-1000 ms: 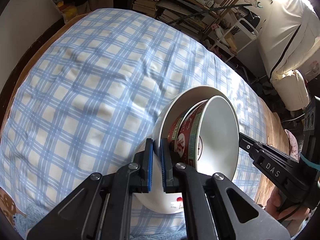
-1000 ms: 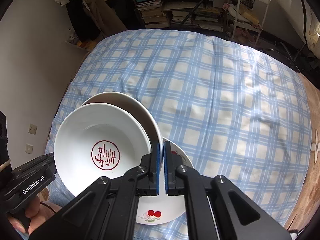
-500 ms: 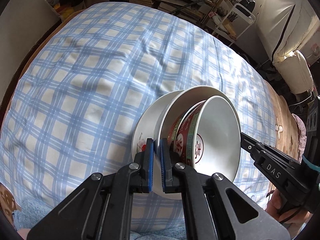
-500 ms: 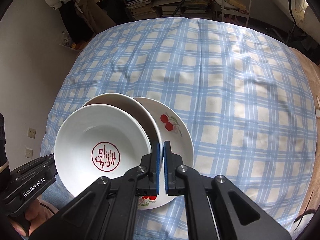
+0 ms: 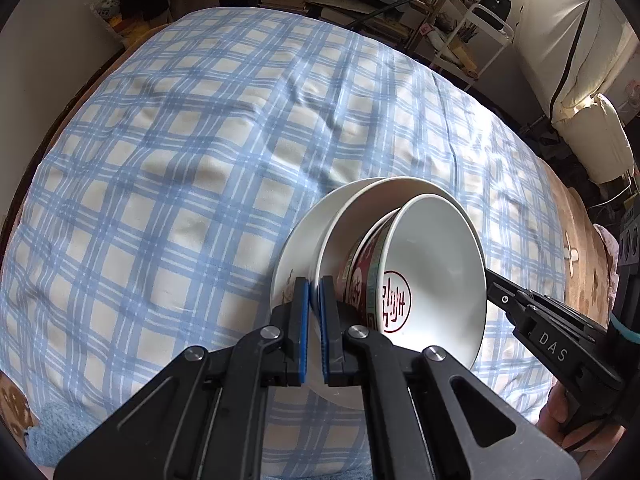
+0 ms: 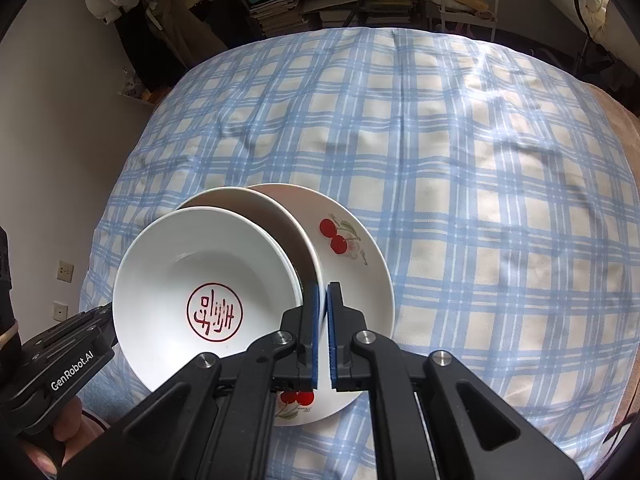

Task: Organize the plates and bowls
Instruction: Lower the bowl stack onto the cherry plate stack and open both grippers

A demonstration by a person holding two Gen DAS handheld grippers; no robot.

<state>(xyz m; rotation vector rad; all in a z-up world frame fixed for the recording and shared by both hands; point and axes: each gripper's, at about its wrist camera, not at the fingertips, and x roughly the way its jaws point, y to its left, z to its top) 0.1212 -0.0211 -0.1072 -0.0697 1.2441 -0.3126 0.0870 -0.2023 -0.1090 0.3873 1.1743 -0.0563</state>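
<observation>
White china stack | left tongs point(image 5: 314, 312) and right tongs point(image 6: 322, 320) clamp plate point(image 6: 256, 208) rim, steadying bowl point(image 6: 208, 280) | cherry plate point(image 6: 352, 264) at five o'clock, bed point(image 6: 460, 160)

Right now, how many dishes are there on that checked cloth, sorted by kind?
Bowls: 2, the red-patterned bowl nested in a plain white bowl, both tilted and held by the rims.
Plates: 1, the cherry plate underneath.
Total: 3 dishes.
</observation>
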